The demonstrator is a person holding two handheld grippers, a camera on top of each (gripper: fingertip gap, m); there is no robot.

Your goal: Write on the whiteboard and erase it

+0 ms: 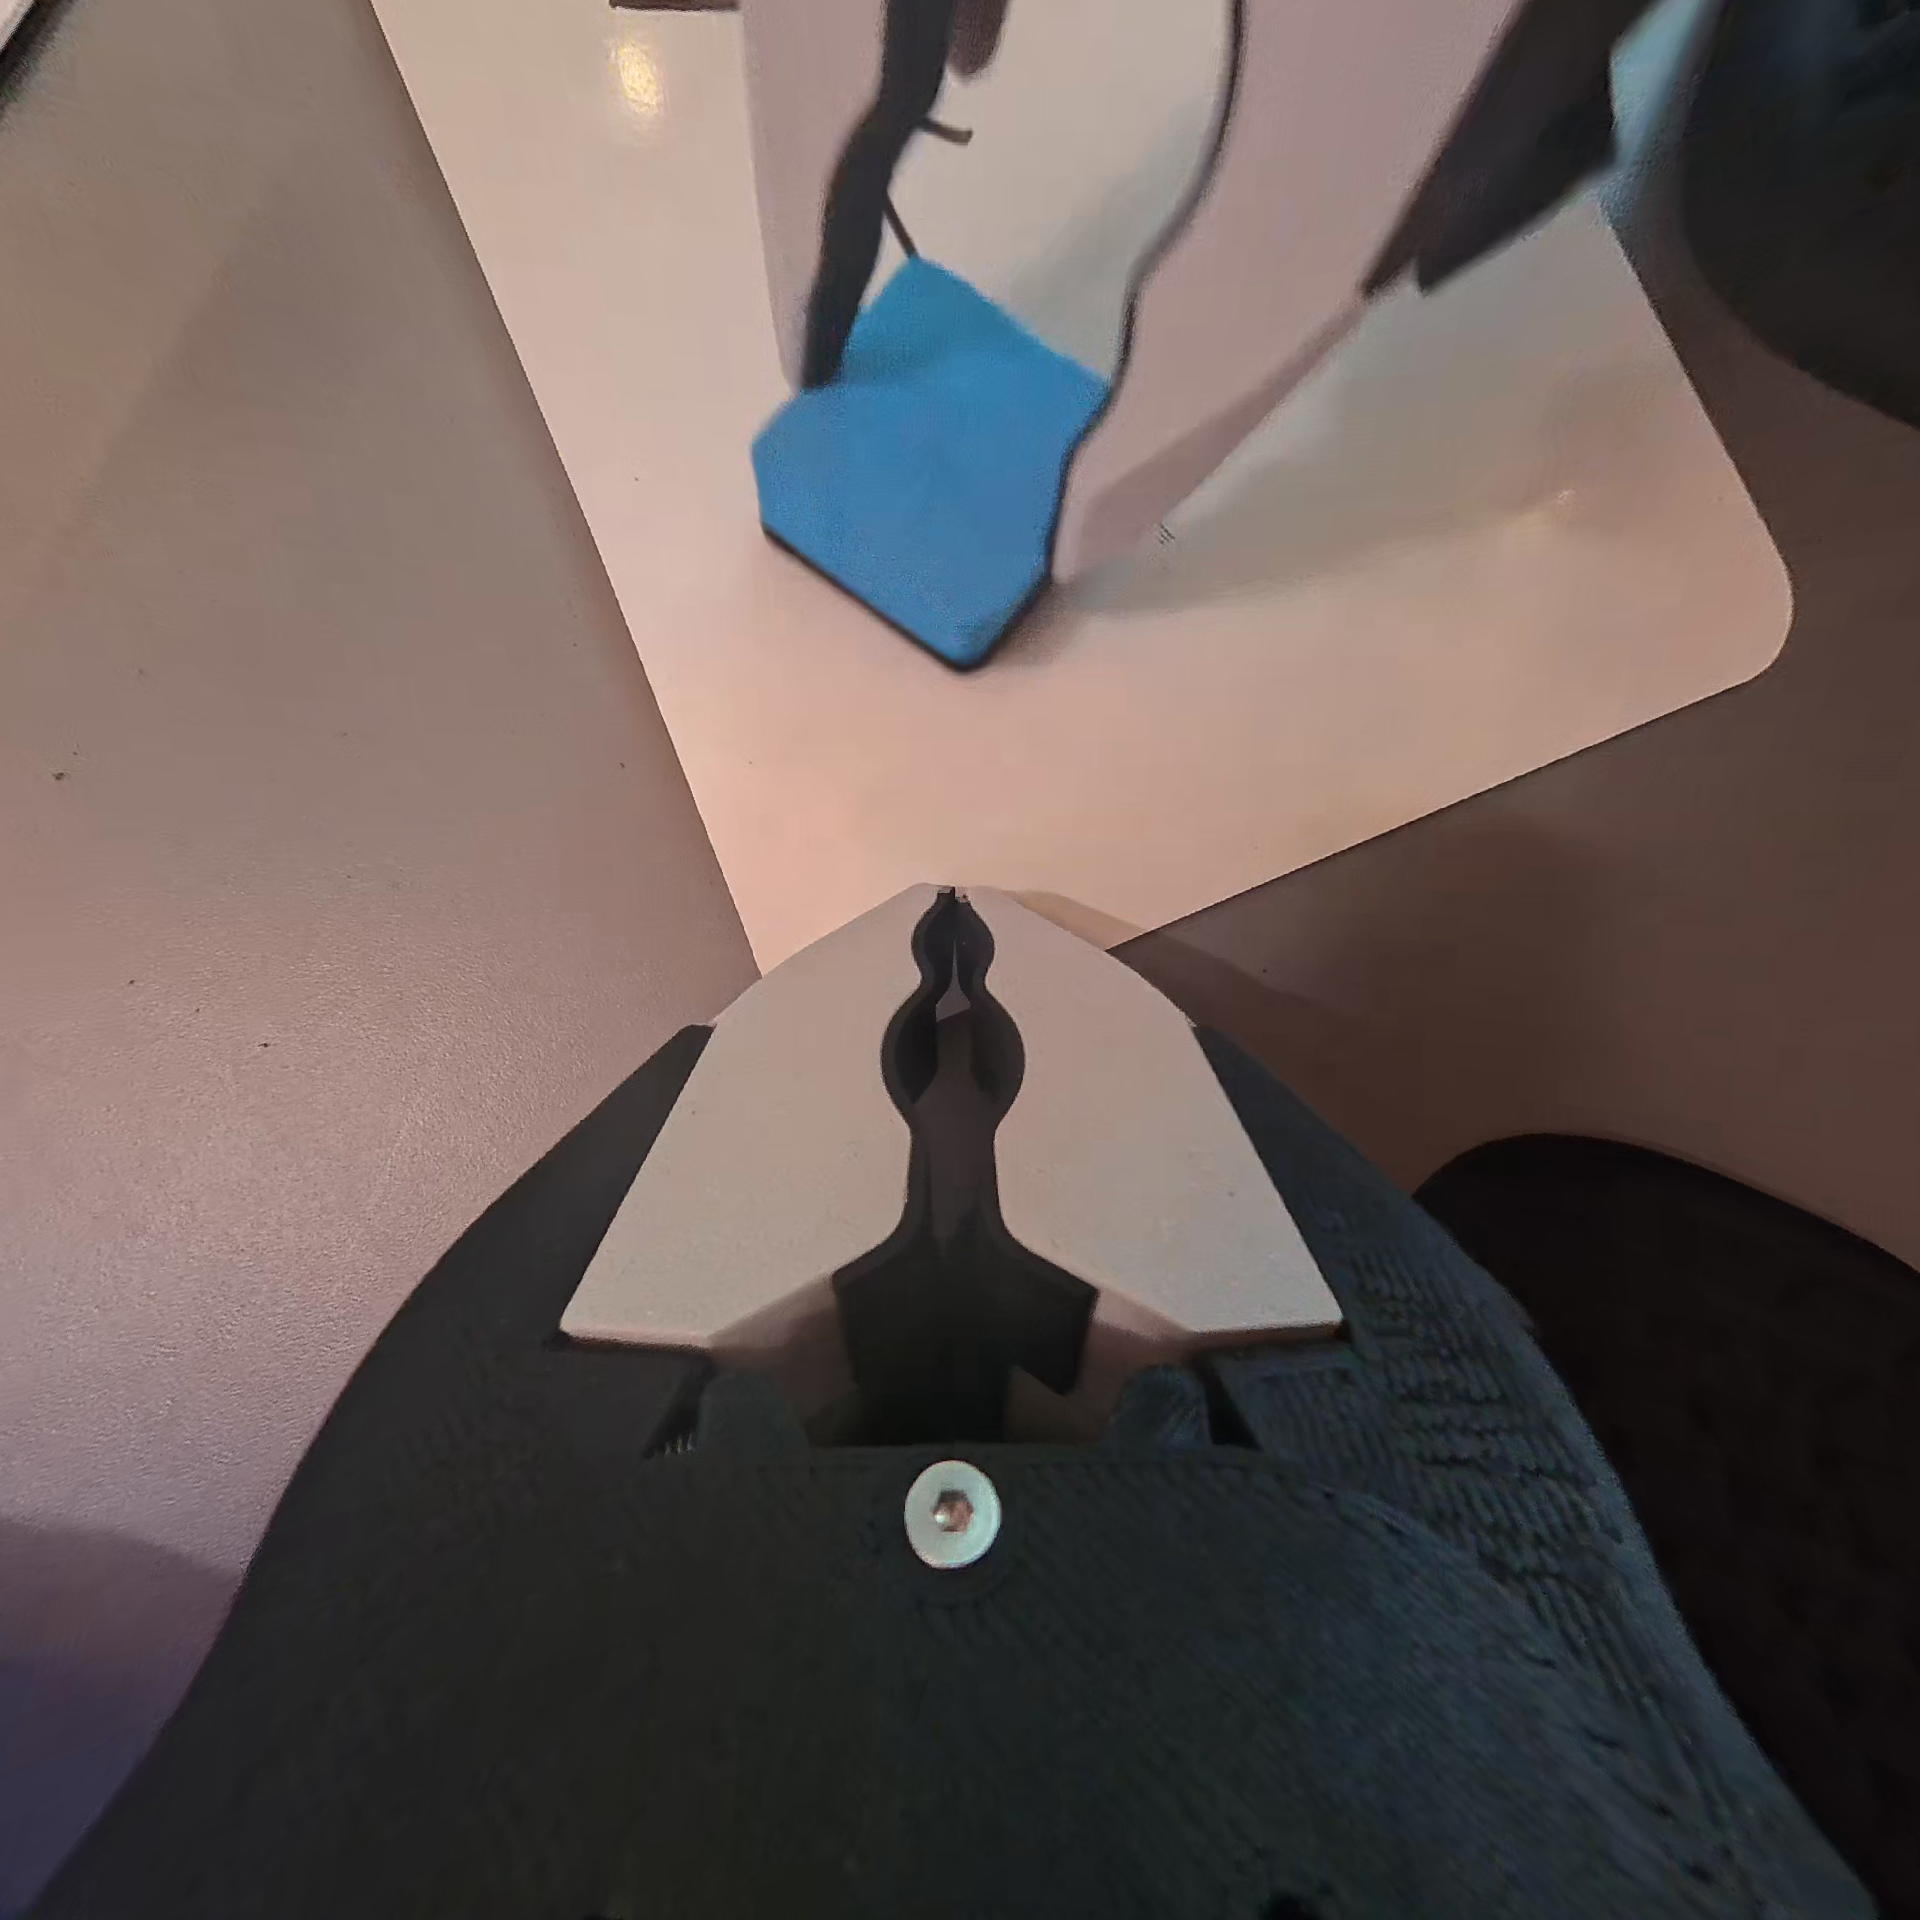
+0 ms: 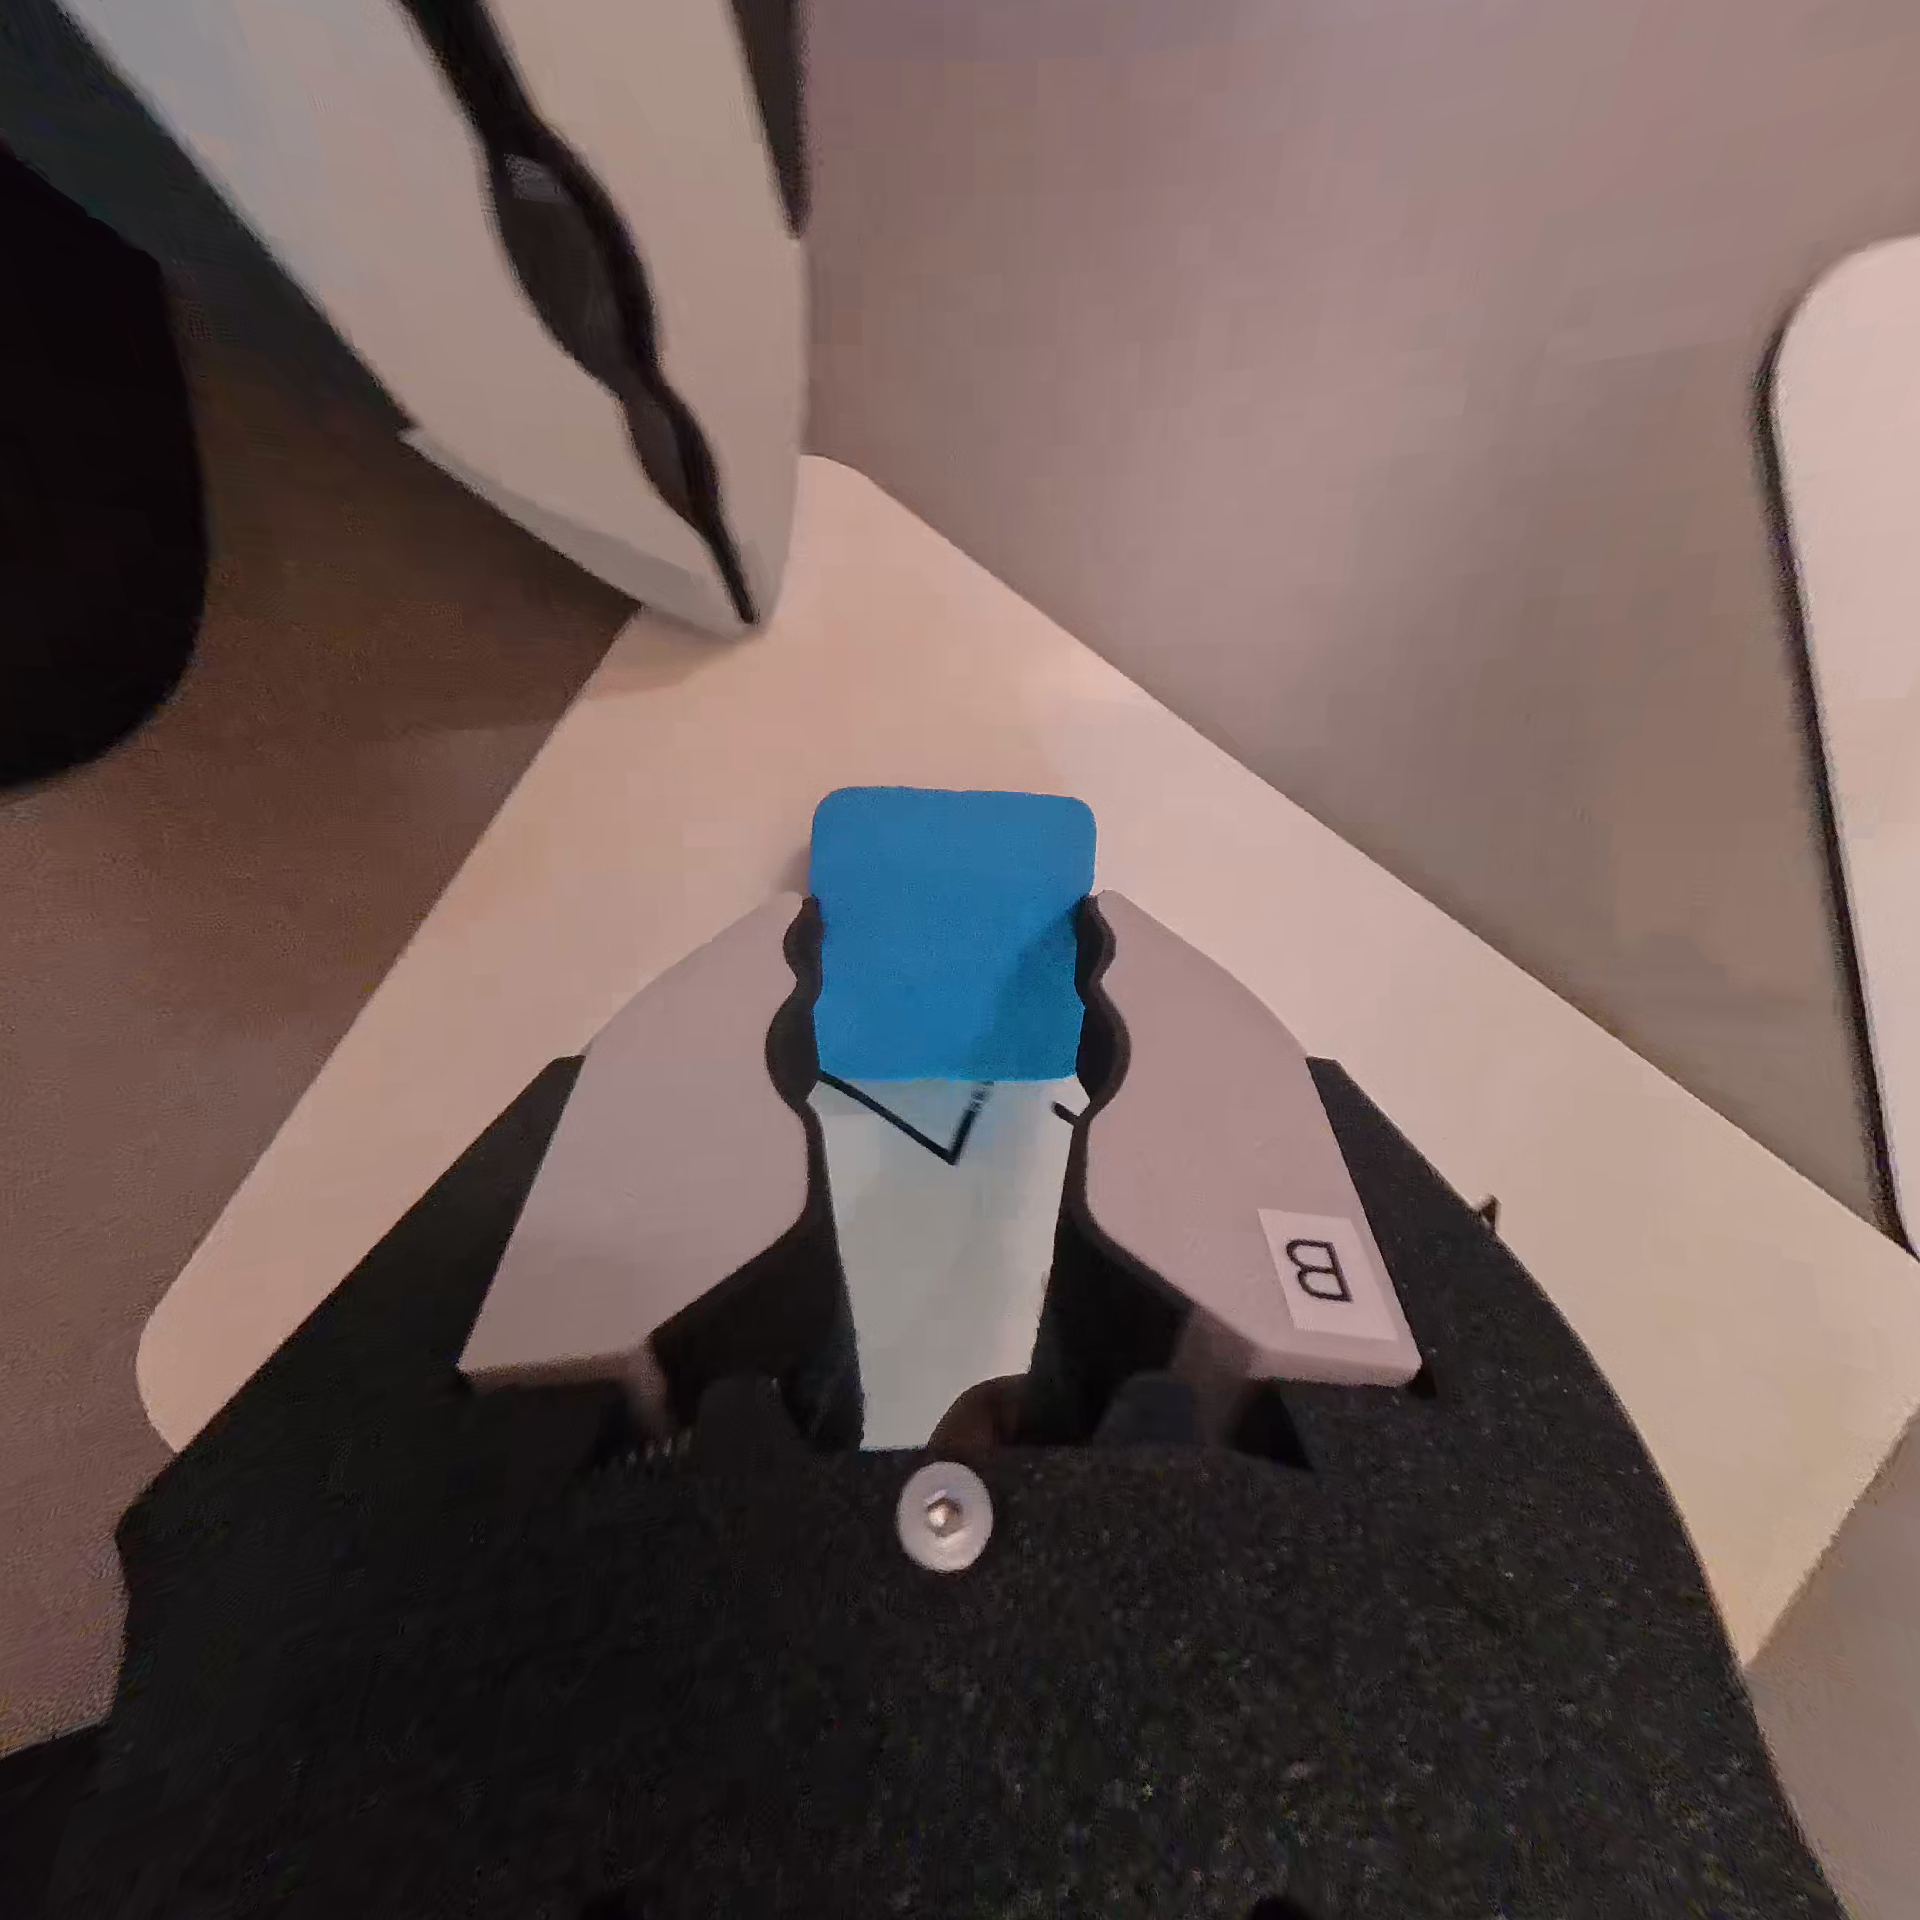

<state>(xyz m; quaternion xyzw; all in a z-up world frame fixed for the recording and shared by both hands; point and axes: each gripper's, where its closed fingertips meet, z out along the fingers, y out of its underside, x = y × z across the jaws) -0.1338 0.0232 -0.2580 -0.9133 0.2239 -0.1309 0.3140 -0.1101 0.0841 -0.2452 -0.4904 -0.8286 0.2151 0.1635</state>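
A white whiteboard [image 1: 1299, 665] lies flat on the table and also shows in the right wrist view [image 2: 1299, 935]. My right gripper [image 2: 951, 904] is shut on a blue eraser [image 2: 951, 935] and holds it down against the board. Black marker strokes [image 2: 935, 1132] show on the board just behind the eraser. In the left wrist view the eraser [image 1: 925, 468] sits between the right gripper's white fingers [image 1: 1226, 395]. My left gripper [image 1: 954, 896] is shut and empty, with its tips over the board's near corner. It also shows in the right wrist view [image 2: 732, 608]. No marker is in view.
The board lies on a grey-brown table [image 1: 260, 727]. A second white rounded sheet [image 2: 1860, 675] lies at the far right. A black object [image 1: 1714, 1351] sits by the left gripper and also shows in the right wrist view [image 2: 83, 520]. The tips of one gripper are about 7 centimeters away from the tips of the other.
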